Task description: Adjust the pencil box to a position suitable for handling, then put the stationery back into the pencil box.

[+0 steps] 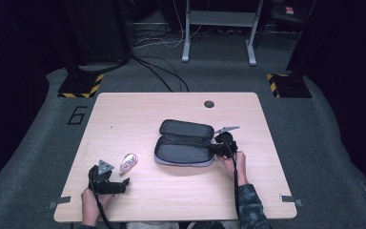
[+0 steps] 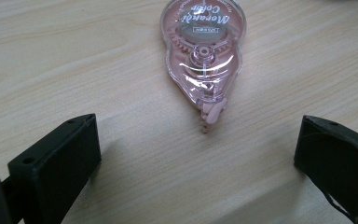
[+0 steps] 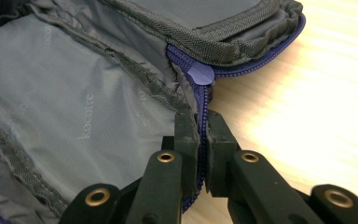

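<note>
Pencil case (image 1: pixel 186 143) lies unzipped and spread flat near the middle of the worktop (image 1: pixel 138 109), grey lining up, with its blue zipper (image 3: pixel 204 107) running along the rim. Right gripper (image 3: pixel 204 140) is clamped on that rim at the case's right end: in the right gripper view both black jaws pinch the zipper tape and fabric edge, with the blue zipper pull (image 3: pixel 200 73) lying just beyond them. In the high view the right gripper (image 1: pixel 225 145) touches the case's right end, with the person's hand behind it.

Correction tape dispenser (image 2: pixel 203 56), pink and translucent, lies on the worktop left of the case and near it, with its tip pointing toward the left gripper (image 2: pixel 200 154). That gripper's jaws stand wide apart and empty, one on each side of the tip but short of the body. In the high view the left gripper (image 1: pixel 108 180) rests low on the worktop, near the front left edge.

Step in hand, as judged: hold the case open and steady while the dispenser is picked up for loading.

- Keep the right grip firm and level, so the rim stays raised without dragging the case.
- Advance the left gripper until the jaws straddle the dispenser's wide body, then close squarely; the smooth shell may slip or spin if caught at the narrow tip.
</note>
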Motion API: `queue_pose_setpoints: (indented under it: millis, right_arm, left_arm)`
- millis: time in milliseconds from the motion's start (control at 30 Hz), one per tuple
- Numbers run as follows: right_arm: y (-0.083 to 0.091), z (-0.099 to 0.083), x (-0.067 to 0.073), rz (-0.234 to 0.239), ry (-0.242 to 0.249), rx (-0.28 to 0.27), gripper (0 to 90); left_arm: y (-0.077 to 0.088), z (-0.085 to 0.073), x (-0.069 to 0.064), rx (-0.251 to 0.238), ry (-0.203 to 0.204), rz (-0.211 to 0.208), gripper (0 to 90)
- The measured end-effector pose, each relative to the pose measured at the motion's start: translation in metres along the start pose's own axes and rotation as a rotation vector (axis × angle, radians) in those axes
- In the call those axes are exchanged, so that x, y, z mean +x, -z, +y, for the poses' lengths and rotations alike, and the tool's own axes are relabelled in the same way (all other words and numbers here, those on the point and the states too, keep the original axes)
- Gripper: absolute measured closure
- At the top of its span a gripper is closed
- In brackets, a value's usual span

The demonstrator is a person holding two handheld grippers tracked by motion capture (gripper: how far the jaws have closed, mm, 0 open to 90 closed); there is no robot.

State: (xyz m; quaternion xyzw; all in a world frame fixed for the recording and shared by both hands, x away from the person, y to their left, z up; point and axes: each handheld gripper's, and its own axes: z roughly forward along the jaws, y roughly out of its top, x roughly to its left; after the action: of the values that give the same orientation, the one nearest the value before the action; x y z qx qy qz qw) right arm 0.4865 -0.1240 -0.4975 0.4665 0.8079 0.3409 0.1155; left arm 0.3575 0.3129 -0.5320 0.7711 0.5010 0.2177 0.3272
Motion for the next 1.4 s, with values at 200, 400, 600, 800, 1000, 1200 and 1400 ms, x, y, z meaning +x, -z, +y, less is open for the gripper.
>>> queue_pose_setpoints:
  millis: [200, 400, 600, 800, 1000, 1200, 1400]
  right_arm:
    - [-0.004, 0.004, 0.001, 0.018, 0.003, 0.008, 84.5]
    - [-0.004, 0.004, 0.003, 0.043, 0.006, 0.0, 72.1]
    - [0.009, 0.002, 0.002, 0.051, -0.035, -0.046, 37.6]
    - [0.034, -0.008, -0.007, 0.019, -0.046, -0.094, 14.2]
    - [0.054, -0.034, -0.025, -0.064, -0.044, -0.106, 3.8]
    - [0.064, -0.054, -0.032, -0.142, -0.042, -0.095, 0.0]
    - [0.069, -0.08, -0.038, -0.222, -0.04, -0.07, 0.0]
  left_arm:
    - [0.0, 0.0, 0.0, -0.002, -0.001, 0.001, 0.2]
    - [0.0, 0.0, 0.0, -0.002, -0.002, 0.001, 0.2]
    - [0.0, 0.0, 0.0, -0.002, -0.002, 0.001, 0.2]
    - [0.0, 0.0, 0.0, -0.002, -0.001, 0.001, 0.2]
    - [0.0, 0.0, 0.0, -0.004, -0.004, -0.002, 0.2]
    - [0.0, 0.0, 0.0, -0.004, -0.003, -0.002, 0.2]
    - [0.0, 0.0, 0.0, -0.002, -0.004, -0.002, 0.2]
